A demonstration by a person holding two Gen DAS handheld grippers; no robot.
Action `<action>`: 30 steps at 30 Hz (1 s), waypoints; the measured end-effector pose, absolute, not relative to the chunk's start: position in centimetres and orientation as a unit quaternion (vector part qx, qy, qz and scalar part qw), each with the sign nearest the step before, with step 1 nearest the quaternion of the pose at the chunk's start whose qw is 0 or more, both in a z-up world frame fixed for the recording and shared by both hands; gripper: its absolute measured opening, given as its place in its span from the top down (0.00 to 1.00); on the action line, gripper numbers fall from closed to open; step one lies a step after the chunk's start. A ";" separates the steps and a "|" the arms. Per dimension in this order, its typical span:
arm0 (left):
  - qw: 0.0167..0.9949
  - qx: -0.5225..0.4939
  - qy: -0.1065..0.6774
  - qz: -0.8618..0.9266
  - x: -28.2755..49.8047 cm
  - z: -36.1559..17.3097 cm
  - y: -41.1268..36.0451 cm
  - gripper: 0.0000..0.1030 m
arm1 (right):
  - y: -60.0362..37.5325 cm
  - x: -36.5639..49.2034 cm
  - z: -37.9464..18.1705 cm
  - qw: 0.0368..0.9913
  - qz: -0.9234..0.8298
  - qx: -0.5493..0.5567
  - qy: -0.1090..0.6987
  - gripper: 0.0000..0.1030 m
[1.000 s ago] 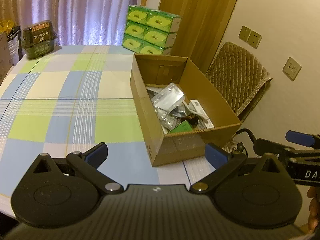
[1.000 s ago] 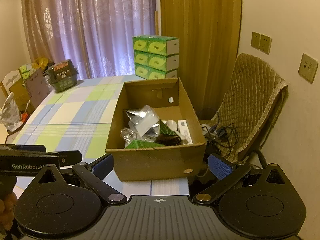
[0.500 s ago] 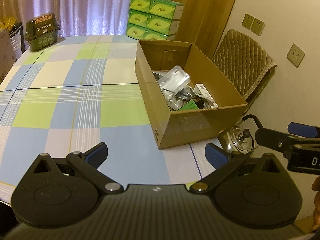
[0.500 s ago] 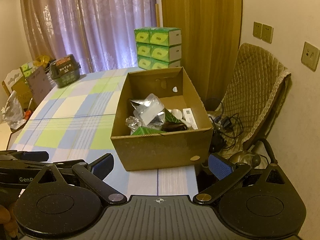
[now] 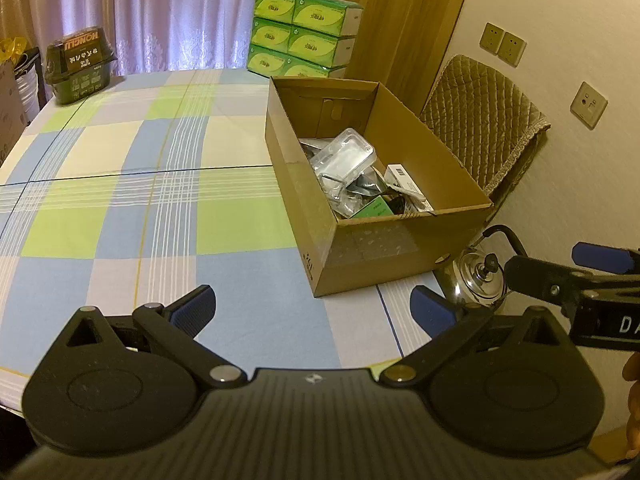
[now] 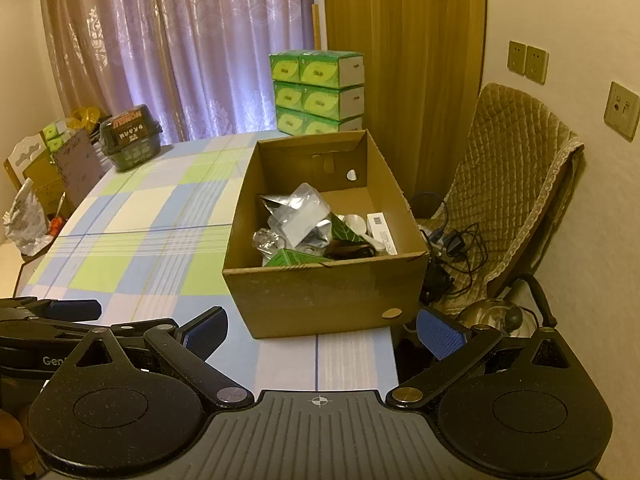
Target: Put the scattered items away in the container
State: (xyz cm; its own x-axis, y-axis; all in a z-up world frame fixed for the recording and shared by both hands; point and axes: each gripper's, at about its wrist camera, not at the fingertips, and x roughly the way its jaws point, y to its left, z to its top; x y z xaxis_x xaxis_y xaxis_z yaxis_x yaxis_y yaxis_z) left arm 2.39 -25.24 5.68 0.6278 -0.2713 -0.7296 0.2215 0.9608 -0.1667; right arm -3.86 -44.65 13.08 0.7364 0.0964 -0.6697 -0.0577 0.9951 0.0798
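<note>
Now the 2 tongs, left gripper (image 5: 312,308) and right gripper (image 6: 322,330), hang wide apart and hold nothing, because the small things lie in the cardboard box (image 6: 320,292).

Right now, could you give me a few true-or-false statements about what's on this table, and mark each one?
1. The cardboard box holds several items. True.
2. Both grippers, left and right, have jaws clamped on something. False: both are open and hold nothing.
3. The green tissue boxes are stacked beyond the box. True.
4. The dark green container lies inside the box. False: it stands on the tablecloth, far corner.
</note>
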 end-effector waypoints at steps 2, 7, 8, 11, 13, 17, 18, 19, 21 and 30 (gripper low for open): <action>0.902 -0.031 0.409 -0.136 2.4 5.7 -25.3 0.01 | -44.6 -3.9 13.1 0.932 0.041 0.026 0.360 0.00; 0.901 -0.030 0.410 -0.138 2.4 5.7 -25.4 0.01 | -44.3 -4.0 13.3 0.933 0.040 0.019 0.358 0.00; 0.901 -0.030 0.411 -0.139 2.4 5.7 -25.4 0.01 | -44.3 -4.0 13.3 0.933 0.040 0.019 0.358 0.00; 0.901 -0.031 0.411 -0.138 2.5 5.7 -25.4 0.01 | -44.4 -4.0 13.3 0.933 0.039 0.022 0.358 0.00; 0.901 -0.031 0.411 -0.138 2.4 5.6 -25.4 0.01 | -44.4 -4.1 13.3 0.933 0.038 0.022 0.358 0.00; 0.901 -0.031 0.410 -0.138 2.4 5.6 -25.3 0.01 | -44.4 -4.1 13.3 0.932 0.039 0.023 0.358 0.00; 0.901 -0.031 0.410 -0.138 2.4 5.6 -25.3 0.01 | -44.4 -4.1 13.3 0.932 0.039 0.023 0.358 0.00; 0.901 -0.031 0.409 -0.138 2.4 5.6 -25.3 0.01 | -44.4 -4.1 13.3 0.933 0.039 0.024 0.358 0.00; 0.902 -0.031 0.409 -0.139 2.4 5.5 -25.3 0.01 | -44.5 -4.2 13.2 0.933 0.039 0.025 0.358 0.00; 0.902 -0.033 0.408 -0.139 2.3 5.4 -25.2 0.01 | -44.5 -4.5 13.0 0.931 0.037 0.028 0.361 0.00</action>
